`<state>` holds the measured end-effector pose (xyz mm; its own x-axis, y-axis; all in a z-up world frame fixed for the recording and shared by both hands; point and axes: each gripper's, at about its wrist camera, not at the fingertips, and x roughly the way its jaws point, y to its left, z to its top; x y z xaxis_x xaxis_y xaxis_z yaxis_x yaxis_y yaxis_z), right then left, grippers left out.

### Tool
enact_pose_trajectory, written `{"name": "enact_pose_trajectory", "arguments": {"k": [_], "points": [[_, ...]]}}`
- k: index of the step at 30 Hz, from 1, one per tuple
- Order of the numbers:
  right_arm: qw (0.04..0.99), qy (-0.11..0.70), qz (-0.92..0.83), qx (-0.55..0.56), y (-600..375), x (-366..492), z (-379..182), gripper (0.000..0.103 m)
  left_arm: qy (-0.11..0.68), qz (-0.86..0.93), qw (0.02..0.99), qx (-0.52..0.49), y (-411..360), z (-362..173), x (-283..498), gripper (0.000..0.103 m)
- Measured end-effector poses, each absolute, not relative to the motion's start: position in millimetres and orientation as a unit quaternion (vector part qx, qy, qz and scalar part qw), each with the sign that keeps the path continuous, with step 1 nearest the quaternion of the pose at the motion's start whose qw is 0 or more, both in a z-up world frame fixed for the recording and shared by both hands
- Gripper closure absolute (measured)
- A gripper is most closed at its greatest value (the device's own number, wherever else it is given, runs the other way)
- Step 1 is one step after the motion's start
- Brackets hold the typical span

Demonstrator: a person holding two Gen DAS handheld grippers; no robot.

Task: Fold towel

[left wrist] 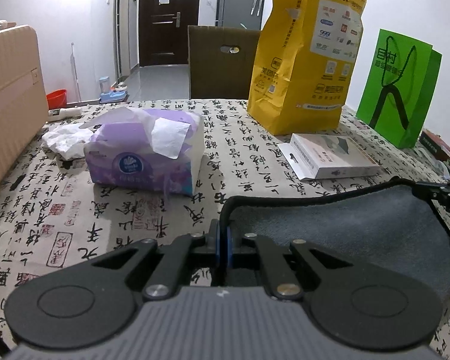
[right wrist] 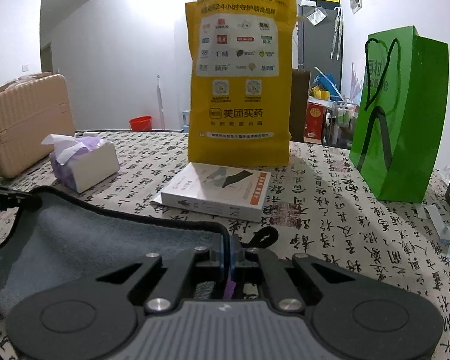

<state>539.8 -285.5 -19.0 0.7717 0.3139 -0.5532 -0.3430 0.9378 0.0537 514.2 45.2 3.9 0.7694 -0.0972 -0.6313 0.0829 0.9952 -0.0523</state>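
A grey towel (left wrist: pixel 360 228) with a black hem hangs stretched between my two grippers, a little above the calligraphy-print tablecloth (left wrist: pixel 105 219). My left gripper (left wrist: pixel 224 240) is shut on its left corner. My right gripper (right wrist: pixel 227 249) is shut on its right corner, and the towel (right wrist: pixel 75 240) sags away to the left in the right wrist view. The right gripper's tip (left wrist: pixel 444 195) shows at the right edge of the left wrist view. The left gripper's tip (right wrist: pixel 3 199) shows at the left edge of the right wrist view.
A purple tissue pack (left wrist: pixel 147 156) and crumpled tissue (left wrist: pixel 66 139) lie at the left. A white flat box (left wrist: pixel 336 156), a tall yellow paper bag (left wrist: pixel 309 60) and a green gift bag (left wrist: pixel 402 90) stand behind the towel. A beige suitcase (left wrist: pixel 9 102) stands at the far left.
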Motion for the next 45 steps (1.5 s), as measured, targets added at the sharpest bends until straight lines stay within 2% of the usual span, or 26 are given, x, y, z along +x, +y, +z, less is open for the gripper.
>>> {"name": "enact_pose_trajectory", "arguments": {"k": [13, 16, 17, 18, 19, 20, 21, 24, 26, 28, 29, 30, 31, 32, 36, 45], "points": [[0.934, 0.317, 0.167, -0.01, -285, 563, -40, 0.099, 0.345, -0.041, 0.937, -0.027, 50, -16, 536, 0.096], [0.932, 0.325, 0.16, 0.003, -288, 567, -44, 0.092, 0.349, -0.025, 0.936, -0.026, 52, -24, 539, 0.093], [0.933, 0.325, 0.154, 0.008, -290, 567, -44, 0.082, 0.351, -0.025, 0.936, -0.026, 53, -25, 539, 0.088], [0.935, 0.322, 0.147, 0.012, -292, 568, -44, 0.066, 0.35, -0.023, 0.936, -0.025, 54, -26, 540, 0.072], [0.937, 0.318, 0.141, 0.014, -294, 567, -43, 0.059, 0.349, -0.019, 0.937, -0.024, 54, -26, 539, 0.049], [0.938, 0.316, 0.138, 0.015, -296, 567, -42, 0.059, 0.346, -0.018, 0.938, -0.023, 54, -25, 538, 0.042], [0.939, 0.314, 0.137, 0.016, -297, 567, -41, 0.06, 0.341, -0.02, 0.94, -0.021, 54, -23, 535, 0.036], [0.939, 0.315, 0.138, 0.015, -300, 566, -37, 0.059, 0.34, -0.029, 0.94, -0.014, 51, -20, 533, 0.03], [0.938, 0.319, 0.138, 0.013, -299, 566, -35, 0.052, 0.335, -0.023, 0.942, -0.008, 48, -19, 530, 0.021], [0.936, 0.324, 0.139, 0.008, -298, 565, -32, 0.033, 0.336, -0.017, 0.942, -0.008, 48, -17, 529, 0.009], [0.935, 0.326, 0.139, 0.007, -298, 564, -30, 0.028, 0.342, -0.014, 0.939, -0.01, 48, -17, 530, 0.006], [0.933, 0.331, 0.14, 0.006, -297, 563, -28, 0.018, 0.347, -0.011, 0.938, -0.012, 49, -16, 530, 0.0], [0.93, 0.339, 0.139, 0.003, -297, 563, -26, 0.009, 0.354, -0.008, 0.935, -0.015, 50, -16, 530, 0.0], [0.927, 0.348, 0.138, -0.001, -296, 563, -24, 0.008, 0.367, -0.002, 0.93, -0.015, 51, -15, 531, 0.0], [0.919, 0.369, 0.14, -0.005, -296, 560, -17, 0.007, 0.415, -0.004, 0.909, -0.021, 54, -9, 529, 0.0], [0.914, 0.385, 0.126, -0.012, -295, 540, 10, 0.004, 0.389, 0.001, 0.921, -0.002, 47, 31, 496, 0.0]]}}
